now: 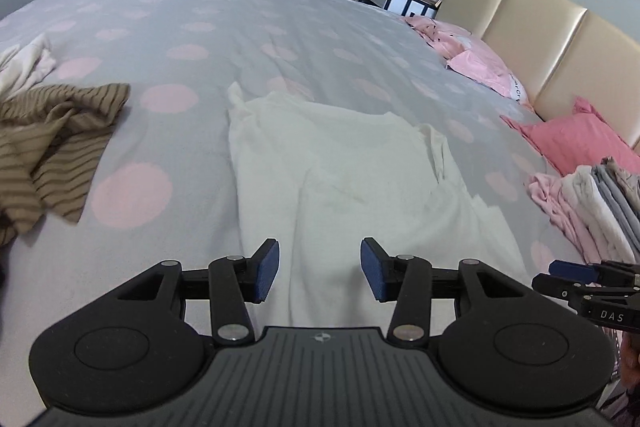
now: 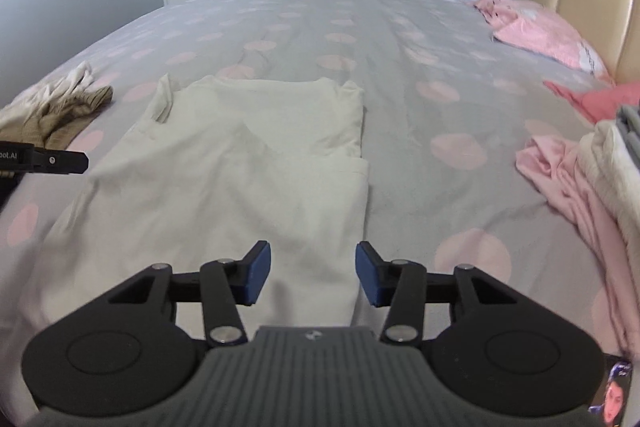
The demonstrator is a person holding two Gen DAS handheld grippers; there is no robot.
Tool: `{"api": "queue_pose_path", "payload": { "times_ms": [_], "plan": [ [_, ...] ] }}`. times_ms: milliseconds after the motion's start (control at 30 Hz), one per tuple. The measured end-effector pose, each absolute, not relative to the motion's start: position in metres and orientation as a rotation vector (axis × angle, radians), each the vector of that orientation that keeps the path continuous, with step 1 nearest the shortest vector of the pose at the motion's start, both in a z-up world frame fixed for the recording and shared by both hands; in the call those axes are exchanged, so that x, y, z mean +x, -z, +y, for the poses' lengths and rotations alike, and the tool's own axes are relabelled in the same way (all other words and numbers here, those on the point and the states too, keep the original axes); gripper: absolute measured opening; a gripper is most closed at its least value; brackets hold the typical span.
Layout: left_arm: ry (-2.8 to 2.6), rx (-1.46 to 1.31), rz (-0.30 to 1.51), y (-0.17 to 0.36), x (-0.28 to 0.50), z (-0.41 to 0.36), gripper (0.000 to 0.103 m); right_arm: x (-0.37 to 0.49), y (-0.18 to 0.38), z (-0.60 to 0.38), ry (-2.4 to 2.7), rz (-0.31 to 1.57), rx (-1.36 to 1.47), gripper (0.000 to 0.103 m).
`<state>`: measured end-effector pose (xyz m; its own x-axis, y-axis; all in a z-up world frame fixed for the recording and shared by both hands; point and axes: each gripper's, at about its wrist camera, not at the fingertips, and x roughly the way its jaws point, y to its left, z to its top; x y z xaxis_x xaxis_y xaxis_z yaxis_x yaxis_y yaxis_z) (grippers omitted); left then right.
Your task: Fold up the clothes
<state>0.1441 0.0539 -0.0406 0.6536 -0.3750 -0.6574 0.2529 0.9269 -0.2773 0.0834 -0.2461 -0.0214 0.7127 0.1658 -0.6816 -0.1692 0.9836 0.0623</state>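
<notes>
Bed [image 2: 360, 39] holding a white shirt [image 2: 248, 163] near its front edge; striped garment [image 1: 52, 151] left, folded pile [image 1: 592, 203] right; left gripper [image 1: 320, 269] and right gripper [image 2: 313, 273] both spread, empty.

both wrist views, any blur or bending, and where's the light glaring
Left wrist view: striped brown garment smeared by motion blur, headboard curved by the fisheye and carrying sheen. Right wrist view: white shirt fairly sharp, pink clothes soft at the edge, corners vignetted black.

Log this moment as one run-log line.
stage: mid-fold | white shirt: flat on bed, sides folded in | left gripper: open, over near hem | right gripper: open, over near hem
</notes>
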Motion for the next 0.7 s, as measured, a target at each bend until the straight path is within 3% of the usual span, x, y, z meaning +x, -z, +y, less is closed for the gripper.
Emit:
{"api": "queue_pose_path", "payload": {
  "times_ms": [267,333,400,433,500,600,700],
  "plan": [
    [0.368,-0.189,0.803,0.061,0.175,0.038,0.043,0.136,0.035,-0.268,-0.129,0.781,0.232,0.051],
    [0.361,-0.186,0.808,0.066,0.177,0.037,0.03,0.15,0.042,-0.273,-0.111,0.797,0.29,0.05],
    [0.339,-0.201,0.771,0.062,0.171,0.041,0.018,0.156,0.048,-0.278,-0.101,0.812,0.341,0.03],
    [0.327,-0.208,0.753,0.059,0.168,0.044,0.012,0.157,0.051,-0.281,-0.098,0.82,0.365,0.011],
    [0.305,-0.222,0.716,0.055,0.163,0.048,0.006,0.154,0.049,-0.284,-0.092,0.797,0.386,0.005],
    [0.25,-0.268,0.684,0.049,0.158,0.06,0.0,0.153,0.045,-0.283,-0.084,0.773,0.371,0.005],
    [0.204,-0.27,0.709,0.052,0.159,0.067,0.0,0.152,0.042,-0.28,-0.077,0.758,0.348,0.005]
  ]
}}
